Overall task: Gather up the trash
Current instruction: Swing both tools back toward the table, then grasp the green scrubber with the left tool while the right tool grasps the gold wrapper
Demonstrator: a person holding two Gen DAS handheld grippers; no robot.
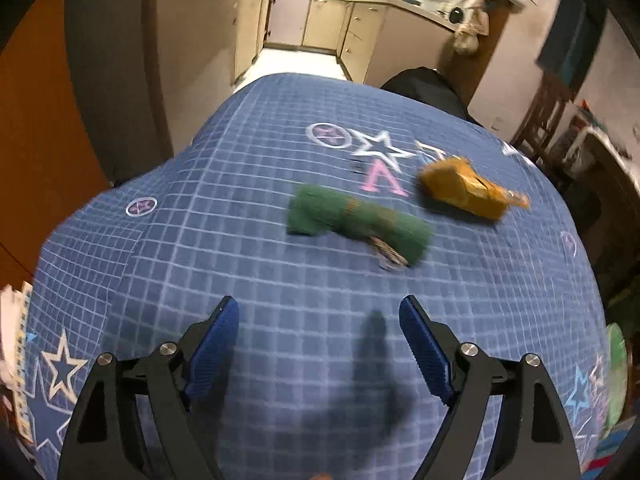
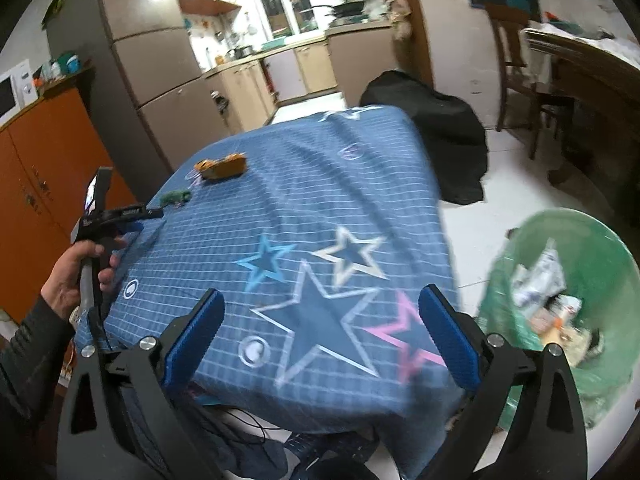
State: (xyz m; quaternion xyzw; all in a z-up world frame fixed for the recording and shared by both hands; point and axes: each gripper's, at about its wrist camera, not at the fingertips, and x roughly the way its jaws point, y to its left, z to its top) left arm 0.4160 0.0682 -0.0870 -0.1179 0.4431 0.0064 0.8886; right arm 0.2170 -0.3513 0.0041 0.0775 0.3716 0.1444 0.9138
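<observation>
Blue ribbed pads of the left gripper [image 1: 319, 322] stand spread wide over the blue grid-and-star tablecloth [image 1: 200, 240], nothing between them. Just ahead lies a crumpled green wrapper [image 1: 356, 222], and beyond it, near but apart, a crushed orange-yellow packet [image 1: 464, 188]; both look like trash not yet picked up. The right gripper [image 2: 323, 320] is likewise spread and empty, hanging over the near edge of the cloth. To its right, on the floor beside the table, stands a bin lined with a green plastic bag [image 2: 516, 292], already holding white paper and scraps. Judging by this, part of the collecting is done, and the two pieces on the table remain, the green one probably next.
</observation>
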